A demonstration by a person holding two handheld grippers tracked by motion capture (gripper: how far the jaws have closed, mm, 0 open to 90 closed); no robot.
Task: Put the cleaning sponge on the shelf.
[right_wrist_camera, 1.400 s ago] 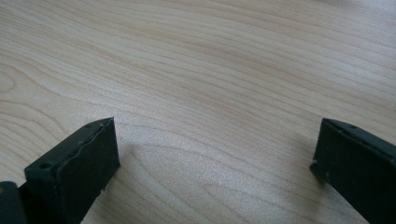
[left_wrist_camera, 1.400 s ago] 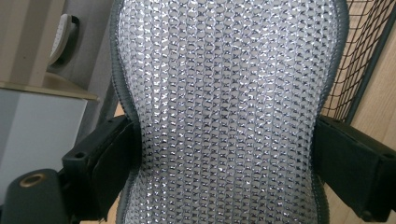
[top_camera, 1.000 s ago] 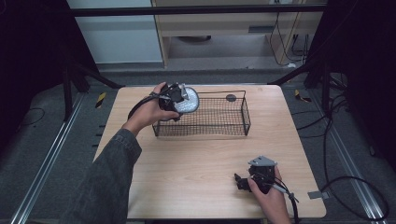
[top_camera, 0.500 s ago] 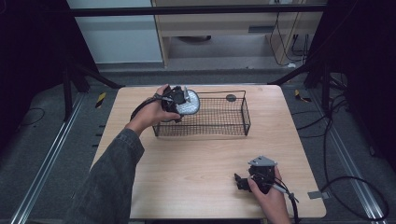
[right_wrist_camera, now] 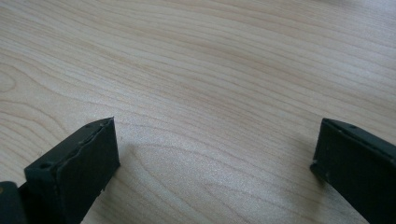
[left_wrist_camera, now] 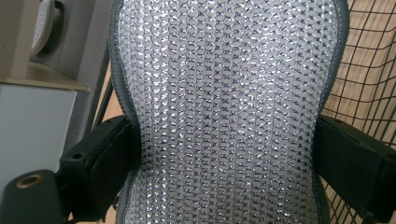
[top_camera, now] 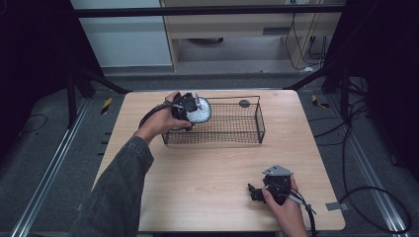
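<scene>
Left gripper (top_camera: pixel 190 109): held in the person's left hand (top_camera: pixel 160 122) at the far left end of the wire basket, near the surface's far edge — its jaws are clamped on a round silvery mesh pad.
Mesh pad (left_wrist_camera: pixel 224 112): in the left gripper view its grey-edged rim is pinched inward where the two black jaws press its sides; the shiny woven face is turned toward the camera. In the high view the pad (top_camera: pixel 200 110) sits at the basket's left wall, lifted above the rim.
Wire basket (top_camera: pixel 247 129): black, rectangular, standing on the far half of the surface, long side running left to right; its grid shows at the right edge of the left gripper view.
Small dark disc (top_camera: pixel 244 103): lies just beyond the basket's far side, near the far edge.
Right gripper (top_camera: pixel 257 191): held in the right hand (top_camera: pixel 284 210) near the surface's near right corner — jaws spread wide apart with bare wood between them, nothing held.
Surface (right_wrist_camera: pixel 224 70): pale wood grain.
</scene>
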